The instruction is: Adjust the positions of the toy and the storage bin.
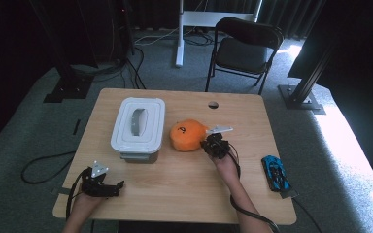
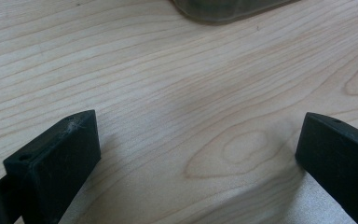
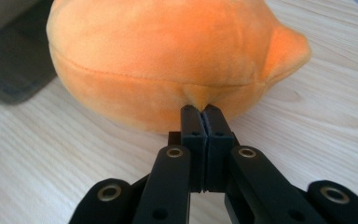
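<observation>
High view: lidded grey container (image 1: 138, 128); right gripper (image 1: 209, 143) pinching orange plush (image 1: 187, 135); left gripper (image 1: 119, 186) wide.

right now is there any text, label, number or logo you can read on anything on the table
No readable text anywhere.
Orange plush toy: a dark mark on its top in the high view, too small and blurred to read.
Blue toy car: dark patterning, nothing legible.
White lidded box: no label visible.
Right gripper and left gripper: plain black, no markings.
</observation>
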